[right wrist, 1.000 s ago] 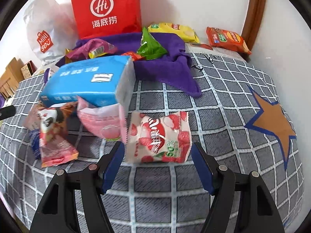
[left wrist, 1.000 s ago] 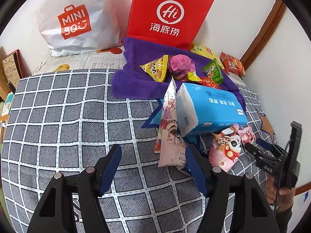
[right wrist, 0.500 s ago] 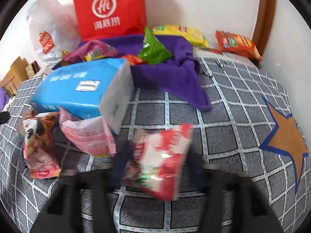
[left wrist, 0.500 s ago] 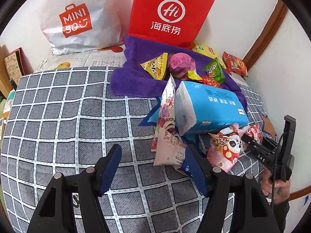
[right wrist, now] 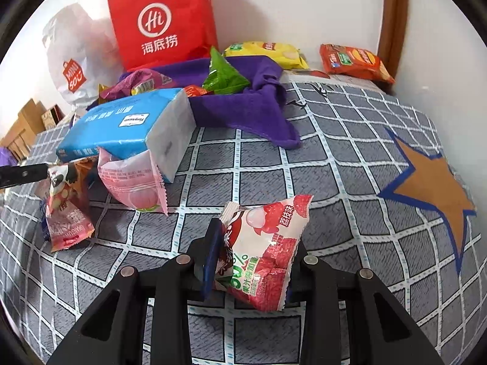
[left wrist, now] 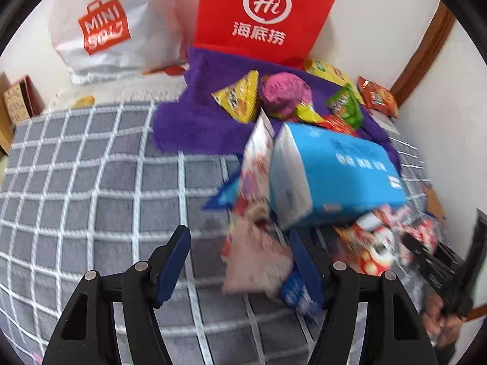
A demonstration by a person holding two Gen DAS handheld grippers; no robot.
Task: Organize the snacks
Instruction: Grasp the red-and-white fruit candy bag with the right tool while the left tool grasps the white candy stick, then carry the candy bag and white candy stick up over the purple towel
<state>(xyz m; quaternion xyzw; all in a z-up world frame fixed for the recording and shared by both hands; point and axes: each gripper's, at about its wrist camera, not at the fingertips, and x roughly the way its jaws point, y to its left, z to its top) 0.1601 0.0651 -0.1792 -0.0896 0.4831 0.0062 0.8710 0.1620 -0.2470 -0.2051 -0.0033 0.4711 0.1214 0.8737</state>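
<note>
My right gripper (right wrist: 252, 261) is clamped on a red and white lychee snack packet (right wrist: 264, 249), a puffy foil pillow with crimped ends, and it holds the packet just above the grey checked bed cover (right wrist: 334, 158), which looks soft and woven. My left gripper (left wrist: 240, 264) stands about half open, and its pads press on nothing; a pale pink packet (left wrist: 258, 261), blurred, lies between its fingers near the right one. Behind it a blue tissue pack (left wrist: 331, 176), a soft plastic block, leans on other packets. A panda-print packet (right wrist: 65, 210) and a pink packet (right wrist: 134, 182) lie flat on the cover beside it. Further back a fluffy purple towel (right wrist: 243, 109) carries a green triangular pouch (right wrist: 223, 74), a yellow triangular pouch (left wrist: 240, 97) and a round magenta bag (left wrist: 284, 94). A stiff red paper bag (right wrist: 161, 21) and a crinkled white plastic bag (left wrist: 103, 27) stand against the wall; what is in them I cannot tell. A yellow chips bag (right wrist: 268, 53) and an orange one (right wrist: 353, 60) lie near the wall.
</note>
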